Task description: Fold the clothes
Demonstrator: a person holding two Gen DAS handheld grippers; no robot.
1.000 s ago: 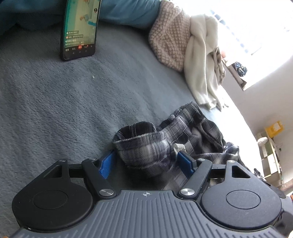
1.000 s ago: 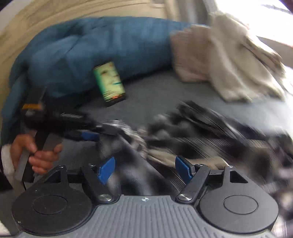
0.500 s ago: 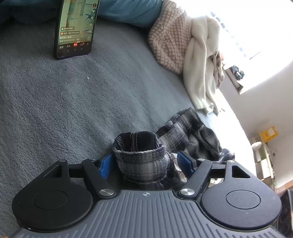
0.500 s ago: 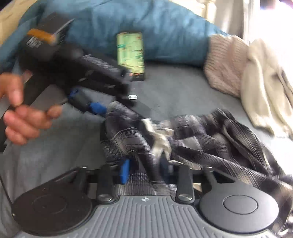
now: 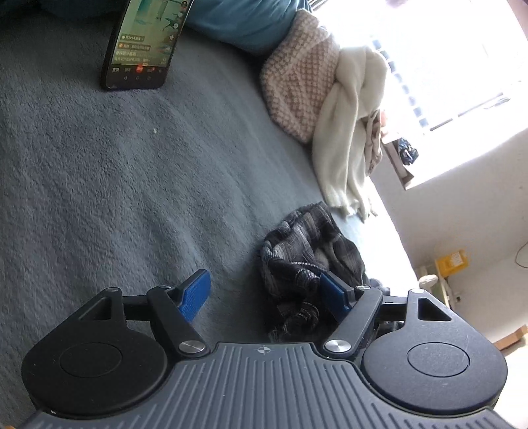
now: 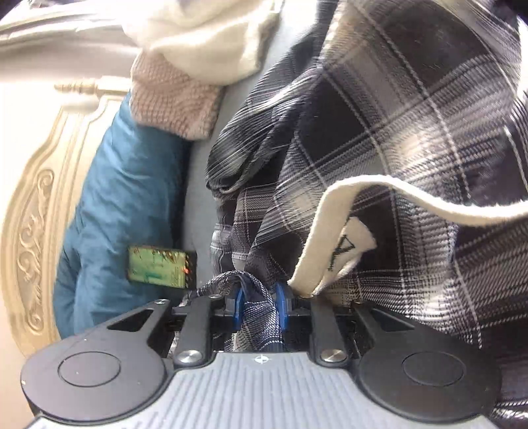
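Note:
A black-and-white plaid shirt (image 5: 307, 244) lies bunched on the grey blanket (image 5: 132, 181). My left gripper (image 5: 264, 277) is open, its blue pads wide apart. The shirt's bunched end rests against the right pad, and the left pad is over bare blanket. In the right wrist view the plaid shirt (image 6: 396, 132) fills the frame, with a cream collar lining and label (image 6: 349, 244) showing. My right gripper (image 6: 259, 297) is rolled sideways, and its jaws are closing with the pads pressing a narrow fold of plaid fabric.
A lit phone (image 5: 142, 43) leans on a blue duvet (image 5: 244, 19) at the back. A pink knit sweater (image 5: 300, 76) and a cream garment (image 5: 346, 132) are heaped near the bright window. A carved headboard (image 6: 36, 198) stands behind.
The plaid cuff that sat between my left pads has been drawn away to the right. My right gripper has rolled, dropped lower and gone from open to pinching plaid fabric.

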